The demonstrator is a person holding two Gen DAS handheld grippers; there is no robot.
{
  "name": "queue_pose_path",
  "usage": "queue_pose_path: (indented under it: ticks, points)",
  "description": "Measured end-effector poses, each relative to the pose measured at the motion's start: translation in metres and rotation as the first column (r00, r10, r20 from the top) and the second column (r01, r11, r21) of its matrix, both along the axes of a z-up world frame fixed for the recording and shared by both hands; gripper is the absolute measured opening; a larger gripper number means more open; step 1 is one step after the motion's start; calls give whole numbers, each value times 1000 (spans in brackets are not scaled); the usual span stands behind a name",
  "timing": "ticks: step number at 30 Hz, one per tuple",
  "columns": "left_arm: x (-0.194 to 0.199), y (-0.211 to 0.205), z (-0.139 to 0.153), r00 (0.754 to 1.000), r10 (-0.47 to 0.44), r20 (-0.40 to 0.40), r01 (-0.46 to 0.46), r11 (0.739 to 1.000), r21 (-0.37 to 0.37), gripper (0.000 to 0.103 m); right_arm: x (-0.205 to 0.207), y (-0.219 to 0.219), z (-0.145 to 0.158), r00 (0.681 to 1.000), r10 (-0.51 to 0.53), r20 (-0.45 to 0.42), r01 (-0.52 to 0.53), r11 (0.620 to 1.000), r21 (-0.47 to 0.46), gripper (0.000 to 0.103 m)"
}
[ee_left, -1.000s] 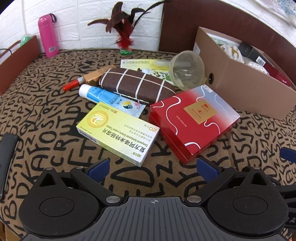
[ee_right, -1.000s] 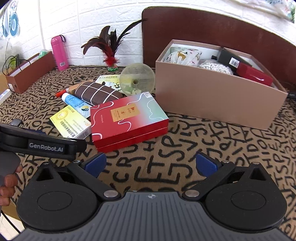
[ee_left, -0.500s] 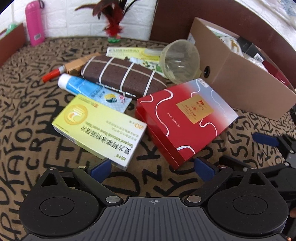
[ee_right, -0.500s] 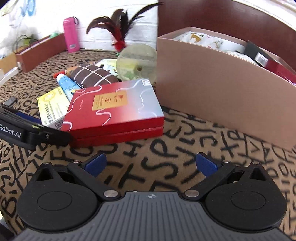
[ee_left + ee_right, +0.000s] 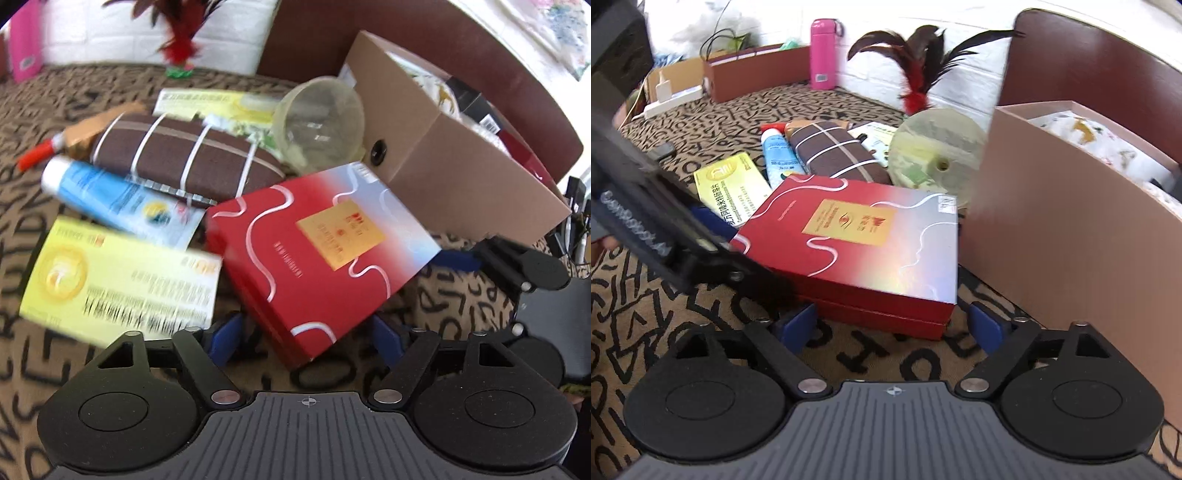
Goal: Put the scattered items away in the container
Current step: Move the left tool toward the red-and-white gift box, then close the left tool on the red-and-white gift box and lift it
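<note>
A red and silver gift box [image 5: 317,251] [image 5: 864,240] lies on the patterned cloth beside the brown cardboard container [image 5: 454,177] [image 5: 1067,236]. My left gripper [image 5: 306,338] is open with the box's near corner between its blue pads. My right gripper [image 5: 890,325] is open with the box's near edge between its pads. Behind the box lie a yellow medicine box [image 5: 118,280] [image 5: 733,188], a blue tube [image 5: 114,199] [image 5: 777,155], a brown striped pouch [image 5: 188,162] [image 5: 834,151] and a clear round lid [image 5: 321,122] [image 5: 938,155].
The container holds patterned cloth [image 5: 1100,140] and dark boxes [image 5: 476,107]. A feather shuttlecock [image 5: 919,81], a pink bottle [image 5: 823,51] and a brown tray [image 5: 757,70] stand at the back. The left gripper's body [image 5: 646,225] crosses the right wrist view at the left.
Both grippers have moved forward and closed in on the red gift box from two sides. The box now sits between each gripper's open pads.
</note>
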State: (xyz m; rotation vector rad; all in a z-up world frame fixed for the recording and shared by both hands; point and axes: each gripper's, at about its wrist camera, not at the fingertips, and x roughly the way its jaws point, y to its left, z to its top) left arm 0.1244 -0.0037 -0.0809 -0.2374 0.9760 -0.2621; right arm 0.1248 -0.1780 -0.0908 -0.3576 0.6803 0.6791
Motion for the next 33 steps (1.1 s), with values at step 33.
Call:
queue_pose_path:
  ticks: [33]
  points:
    - [-42, 12, 6, 998, -70, -2, 70, 994, -90, 94, -93, -18, 12, 998, -64, -8, 65, 996, 58, 78]
